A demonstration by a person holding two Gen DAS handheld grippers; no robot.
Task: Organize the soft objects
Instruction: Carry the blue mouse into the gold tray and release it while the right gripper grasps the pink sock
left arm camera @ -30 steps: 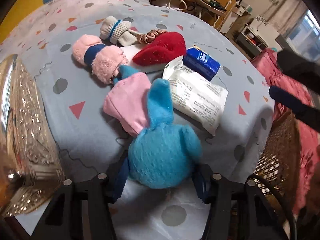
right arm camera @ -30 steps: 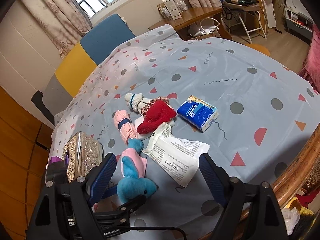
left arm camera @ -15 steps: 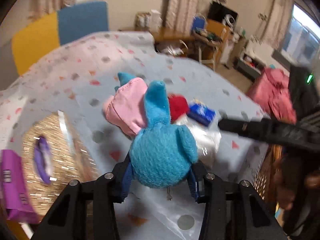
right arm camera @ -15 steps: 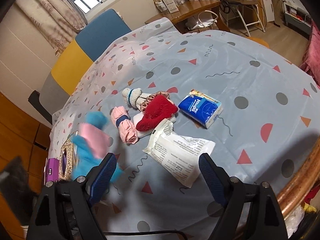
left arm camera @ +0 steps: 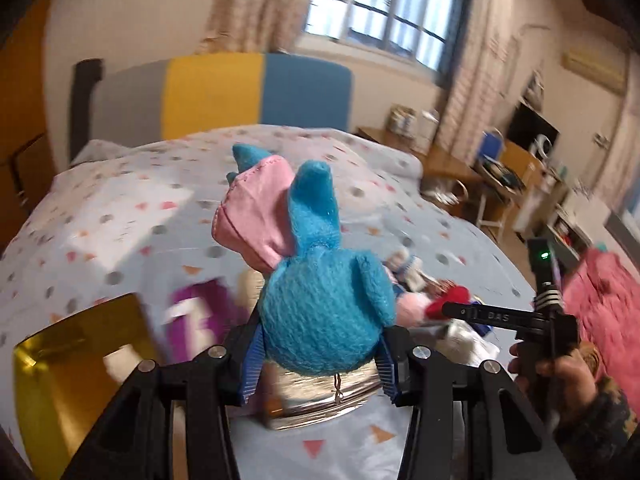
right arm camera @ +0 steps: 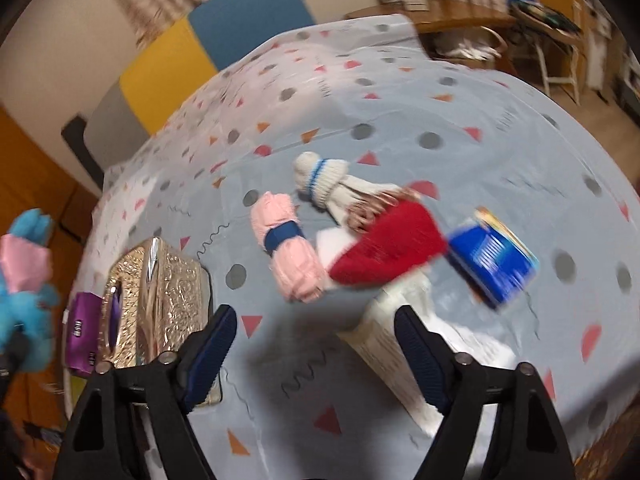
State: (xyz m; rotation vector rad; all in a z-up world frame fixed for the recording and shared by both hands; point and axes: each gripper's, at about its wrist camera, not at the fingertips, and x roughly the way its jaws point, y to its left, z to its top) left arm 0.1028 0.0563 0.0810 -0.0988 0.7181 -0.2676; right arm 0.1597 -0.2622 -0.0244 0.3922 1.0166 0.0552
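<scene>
My left gripper [left arm camera: 320, 364] is shut on a blue plush toy [left arm camera: 324, 312] with a pink hood, held up in the air over the bed. The same toy [right arm camera: 28, 280] shows at the left edge of the right wrist view. My right gripper [right arm camera: 316, 344] hangs over the patterned bedspread [right arm camera: 400, 92], its jaws closing with nothing between them. Just beyond its fingertips lie a pink sock roll with a blue band [right arm camera: 288, 248], a white sock roll with a blue stripe [right arm camera: 320, 176] and a red fuzzy sock [right arm camera: 392, 248].
A blue tissue pack [right arm camera: 492, 260] and a white plastic packet [right arm camera: 400, 344] lie to the right of the socks. An embossed gold tissue box [right arm camera: 160, 292] and a purple pack [right arm camera: 82, 336] sit at the left. A hand [left arm camera: 560, 376] holds the right tool. Desk and chairs stand beyond the bed.
The left gripper has lifted the blue toy off the bed and carried it left, above the gold box. The right gripper has moved in closer to the socks and its jaws have narrowed.
</scene>
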